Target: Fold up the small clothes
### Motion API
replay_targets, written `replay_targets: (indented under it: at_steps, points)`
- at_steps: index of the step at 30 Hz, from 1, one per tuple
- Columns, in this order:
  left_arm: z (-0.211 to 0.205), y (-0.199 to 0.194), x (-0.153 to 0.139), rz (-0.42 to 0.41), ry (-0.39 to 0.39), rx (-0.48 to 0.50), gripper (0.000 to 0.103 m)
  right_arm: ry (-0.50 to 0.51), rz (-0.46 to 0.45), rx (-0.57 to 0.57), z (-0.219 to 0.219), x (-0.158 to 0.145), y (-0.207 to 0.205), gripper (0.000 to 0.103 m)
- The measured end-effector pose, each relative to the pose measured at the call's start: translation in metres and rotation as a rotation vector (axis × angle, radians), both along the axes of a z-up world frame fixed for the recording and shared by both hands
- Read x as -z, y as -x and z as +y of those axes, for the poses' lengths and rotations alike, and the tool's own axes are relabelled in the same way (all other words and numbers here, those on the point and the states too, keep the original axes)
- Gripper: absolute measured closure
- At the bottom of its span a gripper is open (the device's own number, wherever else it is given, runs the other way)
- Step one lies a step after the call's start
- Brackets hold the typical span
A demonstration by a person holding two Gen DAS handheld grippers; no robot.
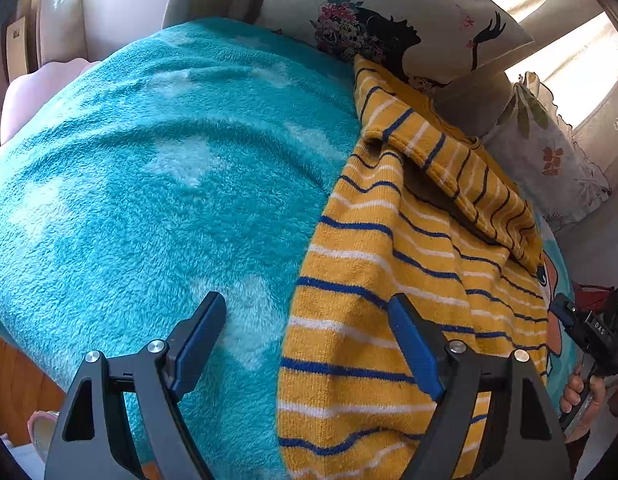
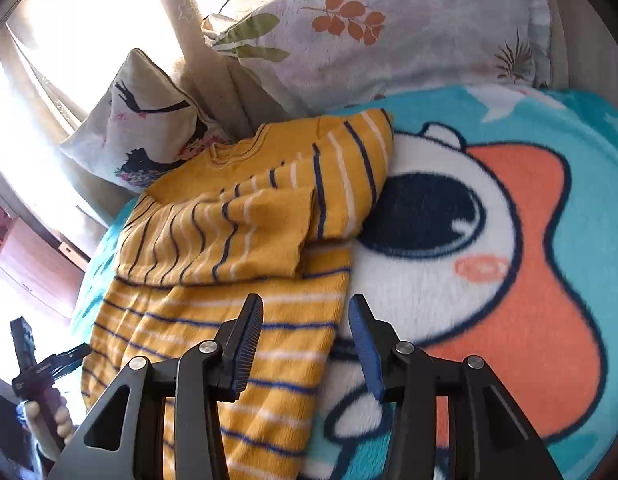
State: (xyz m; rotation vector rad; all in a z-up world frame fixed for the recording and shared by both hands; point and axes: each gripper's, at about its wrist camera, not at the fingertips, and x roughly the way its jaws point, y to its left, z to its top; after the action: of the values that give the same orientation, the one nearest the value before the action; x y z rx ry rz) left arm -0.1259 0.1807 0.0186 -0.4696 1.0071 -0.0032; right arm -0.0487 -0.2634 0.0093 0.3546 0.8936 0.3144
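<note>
The yellow knit sweater with blue and white stripes (image 2: 229, 264) is lying on the fluffy turquoise cartoon blanket (image 2: 569, 200), sleeves already folded in. Both the left gripper (image 1: 309, 344) and right gripper (image 2: 305, 344) are hovering spread and empty over its hem edges; they should probably be pinching both layers evenly before folding upward.

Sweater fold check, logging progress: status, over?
Left gripper open, right gripper open, both empty. Sweater flat on blanket, sleeves folded in. Pillows by the collar, nothing blocking.
</note>
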Motion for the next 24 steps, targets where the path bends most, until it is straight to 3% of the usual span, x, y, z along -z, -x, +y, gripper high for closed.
replay_targets:
  at_steps: [5,10,13,16,18,22,24]
  points:
    - [-0.006,0.019,0.002,-0.063,0.113,0.027,0.020,-0.150,0.072,-0.038,0.002,0.034,0.037,0.054]
    - [-0.014,0.039,0.009,-0.116,0.300,0.080,0.020,-0.331,0.076,-0.100,0.015,0.049,0.064,0.051]
    - [-0.020,0.052,0.010,-0.137,0.345,0.097,0.021,-0.324,0.053,-0.146,0.028,0.049,0.074,0.051]
    - [-0.026,0.062,0.016,-0.131,0.418,0.122,0.031,-0.379,0.050,-0.195,0.035,0.050,0.085,0.051]
    - [-0.029,0.070,0.015,-0.140,0.412,0.126,0.033,-0.380,0.035,-0.217,0.042,0.050,0.094,0.051]
    - [-0.034,0.074,0.024,-0.102,0.489,0.152,0.050,-0.382,0.017,-0.254,0.049,0.051,0.112,0.051]
    - [-0.034,0.075,0.024,-0.106,0.471,0.135,0.055,-0.356,0.002,-0.255,0.053,0.052,0.121,0.051]
